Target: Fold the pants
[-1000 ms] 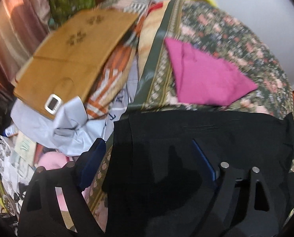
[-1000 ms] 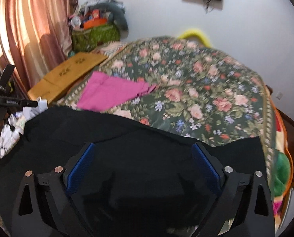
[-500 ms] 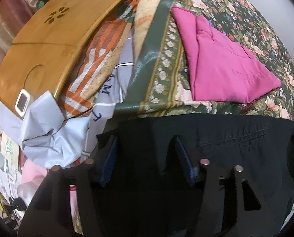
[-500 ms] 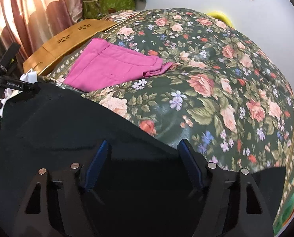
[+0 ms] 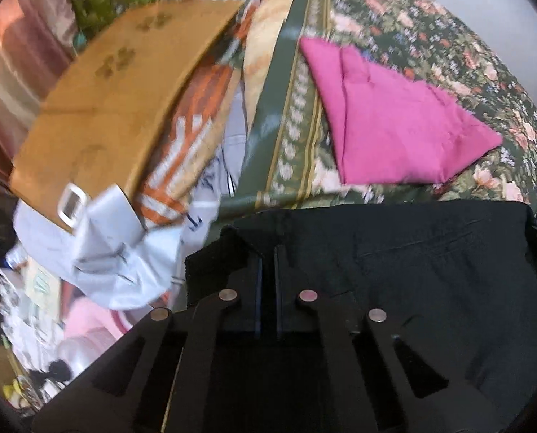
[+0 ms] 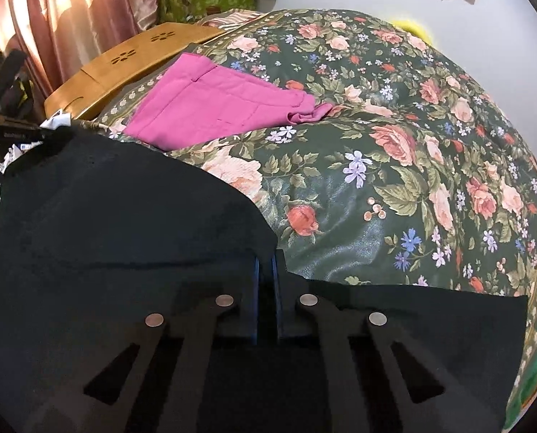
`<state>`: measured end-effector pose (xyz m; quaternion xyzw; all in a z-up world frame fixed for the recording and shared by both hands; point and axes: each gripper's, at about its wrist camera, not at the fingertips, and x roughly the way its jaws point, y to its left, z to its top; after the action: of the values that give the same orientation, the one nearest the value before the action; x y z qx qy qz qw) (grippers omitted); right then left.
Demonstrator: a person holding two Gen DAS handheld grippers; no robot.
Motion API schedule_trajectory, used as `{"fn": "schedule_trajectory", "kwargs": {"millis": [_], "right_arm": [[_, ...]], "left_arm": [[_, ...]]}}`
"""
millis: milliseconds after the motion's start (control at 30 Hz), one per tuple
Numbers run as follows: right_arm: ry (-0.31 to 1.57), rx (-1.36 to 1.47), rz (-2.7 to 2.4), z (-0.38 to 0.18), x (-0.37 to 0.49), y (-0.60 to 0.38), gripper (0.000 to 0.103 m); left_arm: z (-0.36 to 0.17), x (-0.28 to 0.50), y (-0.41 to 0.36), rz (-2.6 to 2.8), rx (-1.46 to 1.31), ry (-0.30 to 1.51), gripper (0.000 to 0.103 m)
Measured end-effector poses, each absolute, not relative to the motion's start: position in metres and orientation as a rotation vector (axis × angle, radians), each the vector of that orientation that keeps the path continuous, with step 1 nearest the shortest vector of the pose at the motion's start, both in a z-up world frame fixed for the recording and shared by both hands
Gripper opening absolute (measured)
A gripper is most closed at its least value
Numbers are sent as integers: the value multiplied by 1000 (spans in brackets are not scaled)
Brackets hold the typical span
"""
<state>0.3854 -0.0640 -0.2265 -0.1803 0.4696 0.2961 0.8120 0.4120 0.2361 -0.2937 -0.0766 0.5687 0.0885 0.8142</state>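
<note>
Black pants lie across the near edge of a floral bedspread. My left gripper is shut on the pants' left corner, the cloth bunched over its fingertips. My right gripper is shut on the far edge of the black pants, which rise in a fold to its left. The left gripper also shows at the far left of the right wrist view.
Folded pink pants lie on the bedspread beyond the black ones. A wooden lap tray and loose clothes sit at the bed's left edge. Curtains hang behind.
Both grippers went from wide open to shut, closing on the black pants' far edge. The cloth now lifts around the fingertips.
</note>
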Motion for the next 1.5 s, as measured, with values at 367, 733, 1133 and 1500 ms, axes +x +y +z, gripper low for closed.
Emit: {"fn": "schedule_trajectory", "kwargs": {"millis": [367, 733, 1133, 1500], "right_arm": [[797, -333, 539, -141, 392, -82, 5], [751, -338, 559, -117, 321, -102, 5], [734, -297, 593, -107, 225, -120, 5], [810, -261, 628, -136, 157, -123, 5]], "left_arm": [[-198, 417, 223, 181, -118, 974, 3], [-170, 366, 204, 157, -79, 908, 3], [-160, 261, 193, 151, -54, 875, 3], [-193, 190, 199, 175, -136, 928, 3]]}}
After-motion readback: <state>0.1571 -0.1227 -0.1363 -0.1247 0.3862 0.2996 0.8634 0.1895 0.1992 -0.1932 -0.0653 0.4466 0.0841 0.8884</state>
